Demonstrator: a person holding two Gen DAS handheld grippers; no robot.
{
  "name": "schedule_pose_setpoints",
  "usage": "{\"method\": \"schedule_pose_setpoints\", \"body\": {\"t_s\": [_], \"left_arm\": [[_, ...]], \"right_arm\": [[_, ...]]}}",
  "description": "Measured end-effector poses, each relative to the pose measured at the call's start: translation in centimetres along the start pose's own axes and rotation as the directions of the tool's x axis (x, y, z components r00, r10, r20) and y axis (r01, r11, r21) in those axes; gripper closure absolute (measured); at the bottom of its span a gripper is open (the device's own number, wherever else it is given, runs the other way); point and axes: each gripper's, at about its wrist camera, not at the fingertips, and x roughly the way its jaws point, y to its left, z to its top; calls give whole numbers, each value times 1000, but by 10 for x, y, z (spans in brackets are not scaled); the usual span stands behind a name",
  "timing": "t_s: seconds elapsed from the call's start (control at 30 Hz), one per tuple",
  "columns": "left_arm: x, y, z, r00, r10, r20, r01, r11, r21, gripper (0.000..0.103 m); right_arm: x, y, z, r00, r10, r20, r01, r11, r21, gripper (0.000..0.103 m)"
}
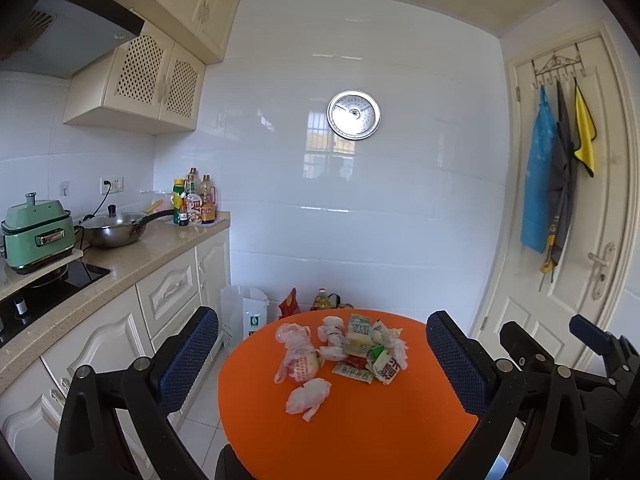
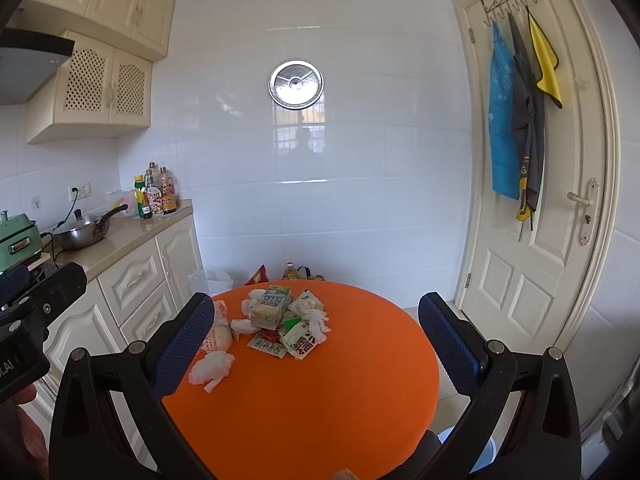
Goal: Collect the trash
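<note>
- The trash (image 1: 344, 356) sits in one loose heap on the far half of the round orange table (image 1: 360, 432) — crumpled tissues, snack wrappers, a small drink carton (image 2: 272, 306) and a bagged bun-like lump (image 1: 298, 360) at the heap's left edge.
- One crumpled tissue (image 1: 308, 396) lies apart, nearest the grippers, so it looks like the easiest first pick.
- The left gripper (image 1: 322, 360) hangs above the near table edge, jaws spread wide and empty, framing the heap between its fingers.
- The right gripper (image 2: 316, 344) is likewise wide open and empty, aimed at the same pile — both appear poised to start.
- A white bag (image 1: 244, 318) stands on the floor beyond the table by the cabinets; whether it is meant for the trash, I cannot tell.
</note>
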Motion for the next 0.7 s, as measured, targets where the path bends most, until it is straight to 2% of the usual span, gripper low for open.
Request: {"method": "schedule_pose_setpoints", "body": {"t_s": [0.43, 0.7], "left_arm": [[7, 4, 2, 1000, -14, -12, 14, 1000, 1, 1], [38, 4, 1, 999, -16, -43, 17, 1000, 20, 1]], "right_arm": [[3, 2, 10, 1000, 11, -4, -11, 1000, -22, 0], [27, 3, 12, 1000, 9, -27, -10, 999, -47, 0]]}}
